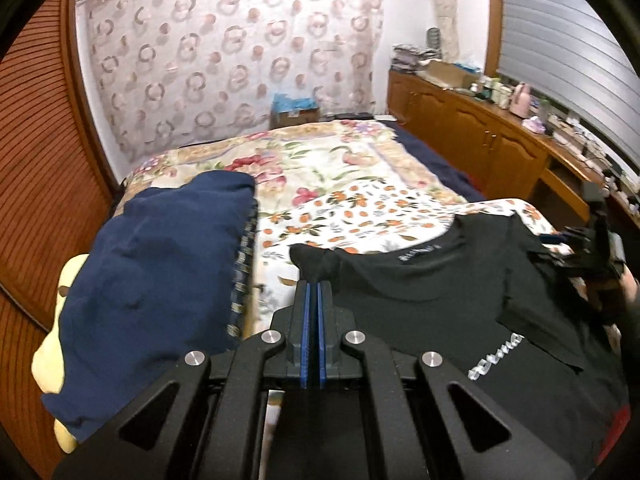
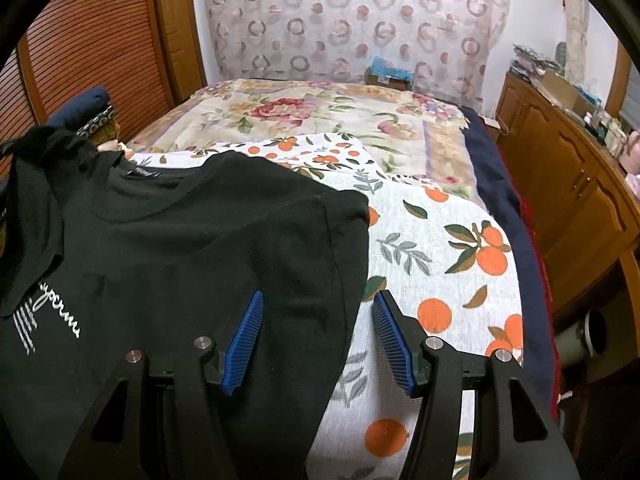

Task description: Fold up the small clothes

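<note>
- You are working over a bed [image 2: 420, 216] covered by a white sheet with an orange-fruit print; a floral blanket [image 1: 320, 160] lies across its far half
- A patterned curtain [image 1: 224, 52] hangs behind the bed, and a wooden cabinet [image 1: 472, 128] crowded with small items runs along the bed's right side
- A navy bundle of cloth [image 1: 152, 280] sits on the bed's left side, with a pale yellow soft thing [image 1: 52, 356] just beside it
- The black T-shirt [image 2: 192, 240], with white script on its chest, is spread on the orange-print sheet in front of you, collar facing away
- Your left gripper [image 1: 314, 280] is closed tight, pinching a bunched fold of the shirt's left sleeve and holding it raised off the sheet
- Your right gripper [image 2: 318, 300] stands about half wide, its blue ribbed pads [image 2: 244, 340] straddling the shirt's right edge with no squeeze on the cloth
</note>
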Tool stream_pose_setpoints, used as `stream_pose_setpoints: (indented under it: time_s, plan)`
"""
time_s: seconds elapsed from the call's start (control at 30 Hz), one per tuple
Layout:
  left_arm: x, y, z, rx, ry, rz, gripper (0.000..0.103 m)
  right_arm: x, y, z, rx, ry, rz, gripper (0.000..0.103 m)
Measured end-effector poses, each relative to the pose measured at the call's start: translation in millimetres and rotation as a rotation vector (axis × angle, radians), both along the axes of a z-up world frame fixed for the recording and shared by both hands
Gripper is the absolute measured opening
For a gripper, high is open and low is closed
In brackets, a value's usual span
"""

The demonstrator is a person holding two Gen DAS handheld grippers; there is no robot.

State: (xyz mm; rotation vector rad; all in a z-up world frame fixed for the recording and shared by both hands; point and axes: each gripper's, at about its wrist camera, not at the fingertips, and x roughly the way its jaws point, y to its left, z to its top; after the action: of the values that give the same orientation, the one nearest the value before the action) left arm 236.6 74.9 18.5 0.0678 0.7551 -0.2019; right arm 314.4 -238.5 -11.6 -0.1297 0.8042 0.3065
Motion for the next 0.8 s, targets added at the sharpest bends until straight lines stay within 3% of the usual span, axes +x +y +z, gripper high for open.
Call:
stream_pose_setpoints:
  time_s: [0.17, 0.2, 0.23, 0.27, 0.33, 0.5, 0.8]
  plan:
    - [-20, -9, 0, -0.012, -0.017, -0.031, 0.004, 18, -1, 2, 0.022, 0.031, -0.031, 0.057]
    - [-24, -10, 0, -0.011, -0.026, -0.026, 0.004, 21, -1, 2, 0.032, 0.033, -0.035, 0.050]
    - [-29, -11, 2, -0.021, -0.037, -0.033, 0.004, 22, -1, 3, 0.041, 0.032, -0.035, 0.025]
    - [-38, -12, 4, -0.034, -0.050, -0.037, 0.004, 22, 1, 3, 0.051, 0.035, -0.026, 0.011]
    - [-53, -11, 10, -0.053, -0.071, -0.046, 0.004, 15, 4, 6, 0.062, 0.028, -0.029, 0.008]
    - [-95, -1, 16, -0.089, -0.118, -0.047, 0.004, -37, 9, 31, 0.062, -0.097, 0.006, 0.006]
    - [-165, 31, -13, -0.158, -0.127, -0.002, 0.004, -169, -14, 47, 0.132, -0.209, 0.036, 0.006]
